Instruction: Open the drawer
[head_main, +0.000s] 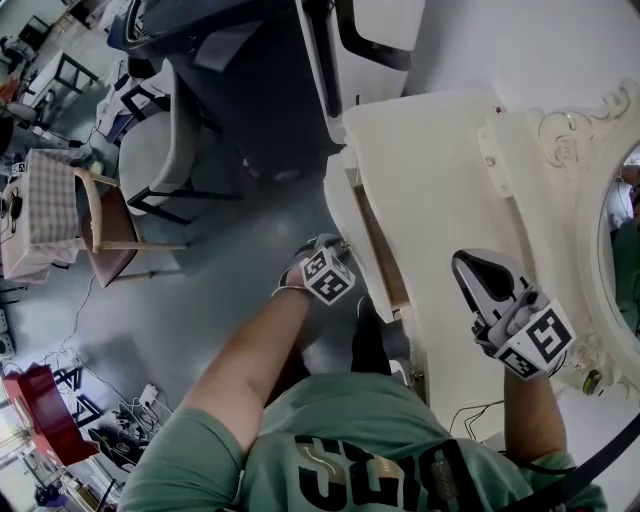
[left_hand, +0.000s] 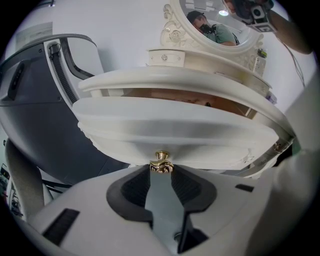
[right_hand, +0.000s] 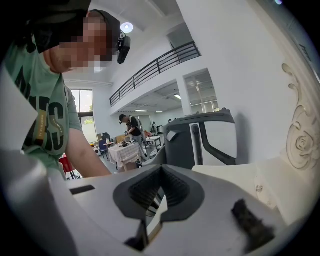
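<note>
Close in, the left gripper (left_hand: 161, 173) has its jaws clamped on the small brass knob (left_hand: 161, 163) at the centre of the curved white drawer (left_hand: 175, 131). The drawer stands partly out of the dressing table (left_hand: 200, 82), with a strip of brown interior showing above its front.

The knob looks like the only hold. It is smooth metal, narrow and probably slippery, so a grip behind its flared head should be the safest. The drawer front seems stiff, painted wood. It is likely of moderate weight and best drawn straight out, since a sideways pull could jam it.

Off to the person's right, the right gripper (right_hand: 160, 172) hangs above the table top with its jaws together and nothing between them.

Beyond stands the carved oval mirror (left_hand: 215, 22), cut off at the frame's edge, and to the left a large grey-and-white machine (left_hand: 45, 100) whose purpose cannot be made out.

The drawer's runners, contents and depth are hidden. In the head view the left gripper's marker cube covers the knob.
</note>
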